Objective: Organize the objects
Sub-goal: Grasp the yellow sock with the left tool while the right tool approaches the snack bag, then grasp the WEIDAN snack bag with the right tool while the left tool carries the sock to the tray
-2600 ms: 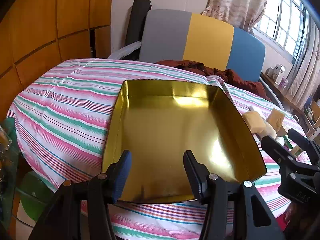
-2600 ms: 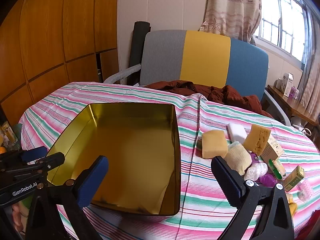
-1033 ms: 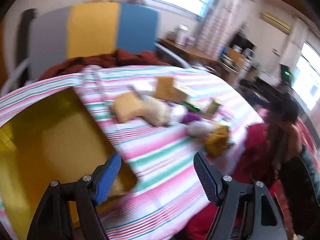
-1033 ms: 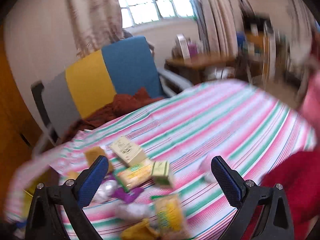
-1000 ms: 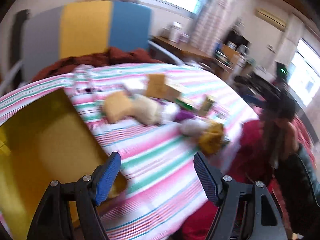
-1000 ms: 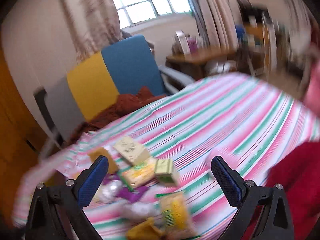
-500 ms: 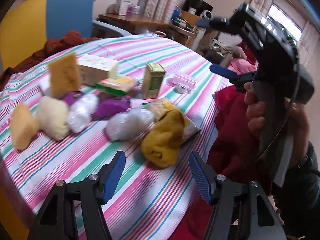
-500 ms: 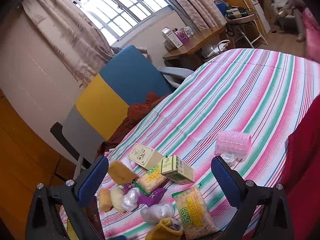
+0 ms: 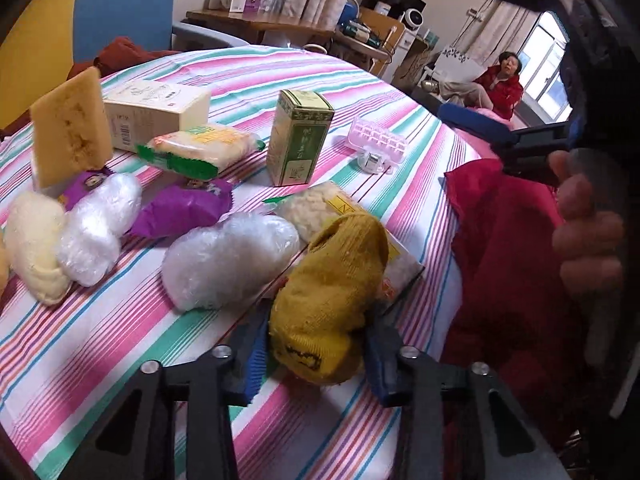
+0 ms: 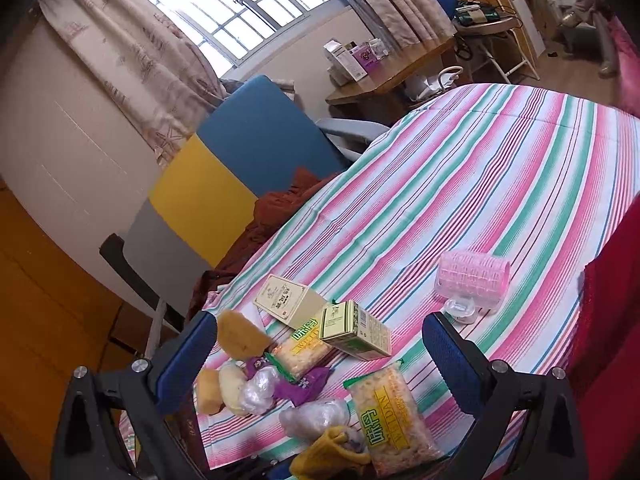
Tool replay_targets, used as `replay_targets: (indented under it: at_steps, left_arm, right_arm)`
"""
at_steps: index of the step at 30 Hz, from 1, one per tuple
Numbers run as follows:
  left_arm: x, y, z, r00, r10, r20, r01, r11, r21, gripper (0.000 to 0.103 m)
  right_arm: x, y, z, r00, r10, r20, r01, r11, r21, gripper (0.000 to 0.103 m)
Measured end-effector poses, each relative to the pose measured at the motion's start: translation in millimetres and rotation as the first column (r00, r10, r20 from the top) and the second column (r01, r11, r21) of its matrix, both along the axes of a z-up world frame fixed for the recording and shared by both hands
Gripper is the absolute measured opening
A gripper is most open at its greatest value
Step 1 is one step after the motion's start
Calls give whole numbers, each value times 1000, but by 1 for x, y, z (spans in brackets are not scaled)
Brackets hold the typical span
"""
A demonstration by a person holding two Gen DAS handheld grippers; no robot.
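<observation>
A mustard-yellow sock lies on the striped tablecloth near its front edge, partly over a noodle packet. My left gripper has its blue pads pressed against both sides of the sock. The same sock shows at the bottom of the right wrist view, beside the noodle packet. My right gripper hangs open above the table with nothing between its fingers. In the left wrist view a hand holds it at the right.
Around the sock lie a clear plastic bundle, a purple packet, a green box, a pink hair roller, a cream box and a sponge. Red cloth borders the table's right edge.
Both views swung from the gold tin to the pile of objects. My left gripper moved in on the yellow sock and narrowed onto it. The right gripper stayed open.
</observation>
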State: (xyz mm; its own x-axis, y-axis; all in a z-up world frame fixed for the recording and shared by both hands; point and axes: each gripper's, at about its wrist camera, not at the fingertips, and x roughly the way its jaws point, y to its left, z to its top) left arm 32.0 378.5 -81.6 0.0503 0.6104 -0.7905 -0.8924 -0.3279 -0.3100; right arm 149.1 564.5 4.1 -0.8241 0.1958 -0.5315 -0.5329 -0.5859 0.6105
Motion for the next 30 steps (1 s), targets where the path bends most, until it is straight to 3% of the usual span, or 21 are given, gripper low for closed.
replay_targets:
  at_steps: [5,10,13,15,18,23,25,30]
  left_arm:
    - [-4,-39,8,998,56,-38,-55,998,28,39]
    - [-10,-85,6,991,126,-40,-126,992,2,39]
    - [-11,-105,7,986,160,-41,-160,987,6,39]
    - [-12,-114,8,983,176,-52,-175,984,7,39]
    - [-9,-121,13,983,177,-56,-175,984,30,39]
    - [-2,-127,23,984,169,-59,-164,984,74,39]
    - [-1,-128,28,983,172,-59,-166,981,95,39]
    - [1,-138,40,980,191,-54,-181,973,140,39]
  right_arm:
    - [-8,5,-9,998,27,55,-25,999,-39,103]
    - [-14,5,-14,993,35,114,-29,998,-51,103]
    - [-26,3,-20,974,59,220,-46,997,-61,103]
    - [-37,0,-25,939,88,332,-71,996,-62,103]
    - [-56,-15,-30,857,164,488,-171,985,-30,102]
    - [-78,-37,-47,687,220,692,-286,958,-21,92]
    - [-83,-39,-56,627,232,743,-304,952,-41,92]
    - [-93,-40,-78,532,273,801,-335,937,-96,90]
